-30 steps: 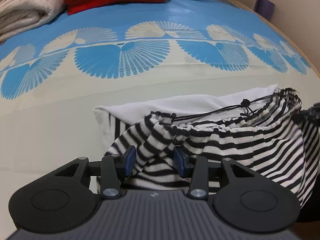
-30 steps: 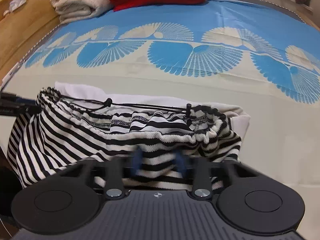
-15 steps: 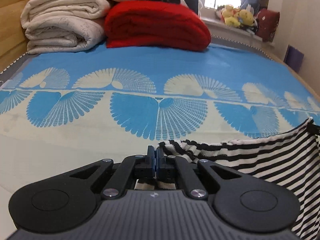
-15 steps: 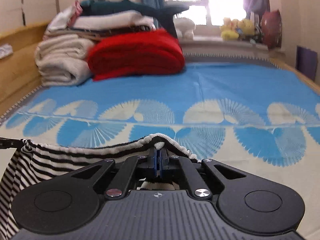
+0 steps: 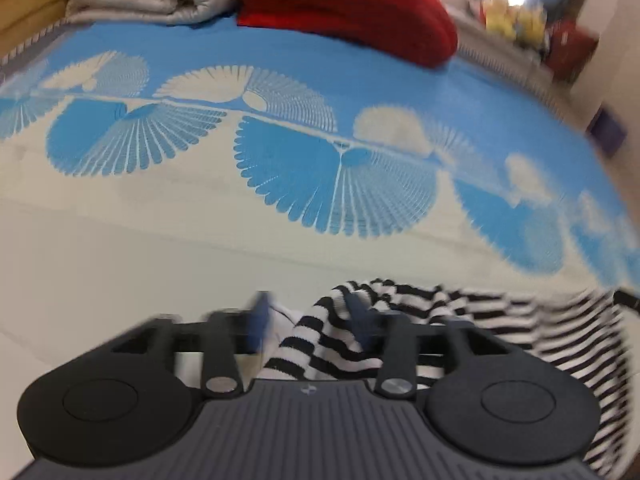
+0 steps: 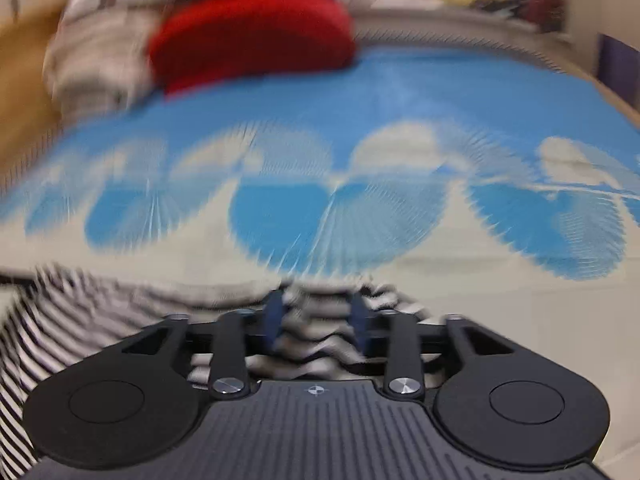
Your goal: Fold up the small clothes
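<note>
Both grippers' jaws have just been opening. Left gripper (image 5: pixel 308 316) stands apart, striped garment (image 5: pixel 420 320) loose between its pads. Right gripper (image 6: pixel 316 320) apart too, stripes (image 6: pixel 316 332) bunched in the gap. Garment lies near on the bedspread (image 5: pixel 280 80); red blanket (image 5: pixel 348 4) far.

Striped garment (image 5: pixel 420 332) on bedspread (image 5: pixel 160 240), near edge; folded blankets (image 5: pixel 340 4) stacked behind, at far end.
</note>
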Demonstrator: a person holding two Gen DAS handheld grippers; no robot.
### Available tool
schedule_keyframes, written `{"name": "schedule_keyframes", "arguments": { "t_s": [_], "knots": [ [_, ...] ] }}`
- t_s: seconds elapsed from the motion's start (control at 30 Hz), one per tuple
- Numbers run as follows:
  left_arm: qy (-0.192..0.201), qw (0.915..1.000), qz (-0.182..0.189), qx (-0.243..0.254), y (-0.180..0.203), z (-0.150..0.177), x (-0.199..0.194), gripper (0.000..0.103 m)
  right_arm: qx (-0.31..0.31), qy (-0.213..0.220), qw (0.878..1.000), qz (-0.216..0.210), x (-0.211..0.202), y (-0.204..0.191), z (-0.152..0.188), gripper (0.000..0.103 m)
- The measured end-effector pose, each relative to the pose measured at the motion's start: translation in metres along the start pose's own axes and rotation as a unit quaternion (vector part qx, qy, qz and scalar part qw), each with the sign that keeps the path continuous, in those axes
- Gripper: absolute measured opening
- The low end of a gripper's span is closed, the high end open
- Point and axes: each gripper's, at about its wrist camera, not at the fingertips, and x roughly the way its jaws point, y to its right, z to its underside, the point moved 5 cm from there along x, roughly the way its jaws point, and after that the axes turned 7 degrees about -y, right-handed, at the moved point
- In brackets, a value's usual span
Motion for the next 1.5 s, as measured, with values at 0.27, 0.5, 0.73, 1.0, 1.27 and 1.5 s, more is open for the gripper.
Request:
{"name": "schedule_keyframes", "arguments": {
  "t_s": [0.27, 0.5, 0.73, 1.0, 1.27, 1.5],
  "knots": [
    [-0.03, 0.9992, 0.011, 0.024, -0.011, 0.012, 0.004, 0.057, 0.056, -0.049, 0.997, 0.005, -0.009, 0.072, 0.019, 0.054],
    [-0.038, 0.9985, -0.004, 0.039, 0.002, 0.011, 0.022, 0.034, 0.0, -0.079, 0.997, 0.021, 0.016, 0.051, 0.024, 0.001],
    [0.091, 0.9926, -0.061, 0.05, 0.012, -0.009, -0.007, 0.001, 0.032, 0.07, 0.996, 0.05, -0.019, 0.053, -0.01, 0.001],
    [-0.025, 0.9948, -0.08, 0.058, 0.008, 0.007, 0.01, 0.029, 0.003, -0.092, 0.993, 0.079, 0.024, 0.046, 0.016, 0.02],
    [-0.072, 0.9974, -0.001, 0.011, -0.032, 0.033, -0.042, 0.036, 0.044, -0.13, 0.99, 0.022, -0.021, 0.062, 0.042, 0.045],
    [-0.15, 0.987, 0.032, 0.05, -0.055, 0.091, -0.06, 0.041, 0.012, -0.21, 0.978, -0.016, -0.051, 0.065, 0.102, 0.046]
  ]
}}
